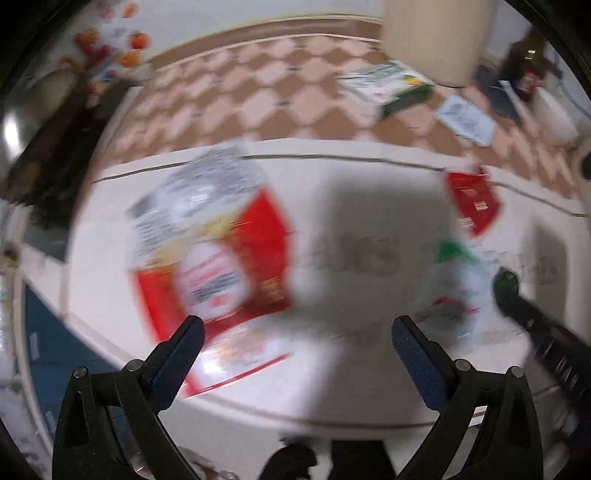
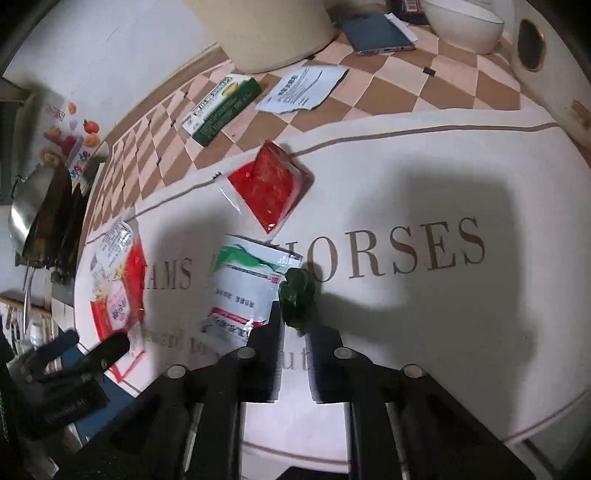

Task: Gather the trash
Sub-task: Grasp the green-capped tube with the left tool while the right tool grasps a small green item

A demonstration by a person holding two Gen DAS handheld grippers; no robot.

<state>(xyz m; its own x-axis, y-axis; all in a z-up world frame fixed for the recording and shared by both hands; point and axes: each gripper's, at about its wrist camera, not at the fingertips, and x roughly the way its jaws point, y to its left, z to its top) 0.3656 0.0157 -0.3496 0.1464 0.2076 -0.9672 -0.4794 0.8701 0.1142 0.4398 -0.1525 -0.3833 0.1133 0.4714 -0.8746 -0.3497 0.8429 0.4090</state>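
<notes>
A white tablecloth (image 2: 424,177) printed with brown letters and edged at 12 o'clock by a tan-and-pink checkered band covers the table. On it lie a red sachet (image 2: 271,186) at centre, a white-and-green packet (image 2: 240,288) toward 6 o'clock, and a red-and-white wrapper (image 2: 114,277) at 9 o'clock. On the checkered band rest a green box (image 2: 221,109), a torn white packet (image 2: 303,88), a phone (image 2: 376,33) and a white bowl (image 2: 465,26).
</notes>
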